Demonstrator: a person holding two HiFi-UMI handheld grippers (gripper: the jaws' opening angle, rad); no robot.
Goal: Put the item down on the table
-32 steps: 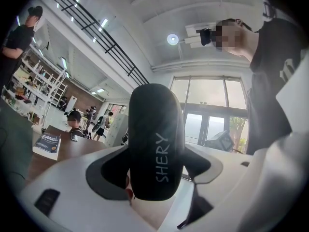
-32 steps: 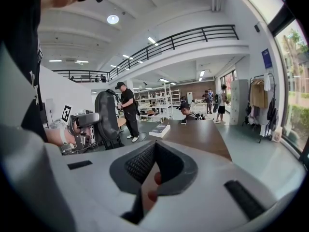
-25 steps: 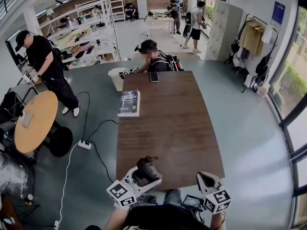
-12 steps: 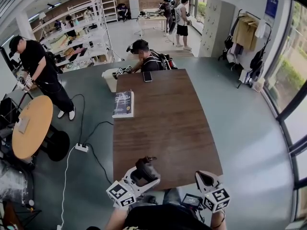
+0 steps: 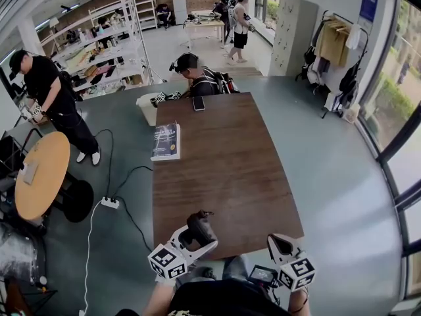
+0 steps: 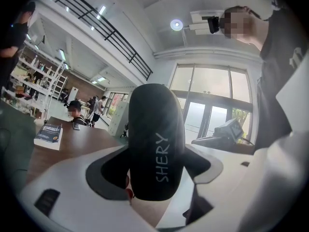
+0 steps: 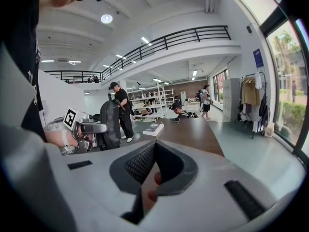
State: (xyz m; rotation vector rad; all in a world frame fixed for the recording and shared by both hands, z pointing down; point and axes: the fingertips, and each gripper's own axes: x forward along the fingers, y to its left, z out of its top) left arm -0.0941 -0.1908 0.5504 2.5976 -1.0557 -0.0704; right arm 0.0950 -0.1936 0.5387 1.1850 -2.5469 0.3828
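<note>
A black oval item (image 6: 155, 139) with pale lettering stands upright between the jaws of my left gripper (image 6: 154, 180), which is shut on it. In the head view that left gripper (image 5: 197, 232) holds the black item (image 5: 201, 226) over the near edge of the brown table (image 5: 223, 157); whether it touches the tabletop I cannot tell. My right gripper (image 5: 281, 244) hovers at the table's near right corner. In its own view the right gripper (image 7: 153, 170) is shut with nothing between the jaws, and the black item (image 7: 110, 124) shows off to the left.
A dark book (image 5: 166, 141) lies at the table's left edge and a phone (image 5: 198, 103) lies at the far end, where a person (image 5: 195, 76) sits. A round wooden table (image 5: 39, 176), a power strip (image 5: 110, 203) and a standing person (image 5: 49, 94) are at the left.
My left gripper has edged slightly forward over the table edge with the black item still in it. The right gripper has stayed in place. The head view has shifted a little.
</note>
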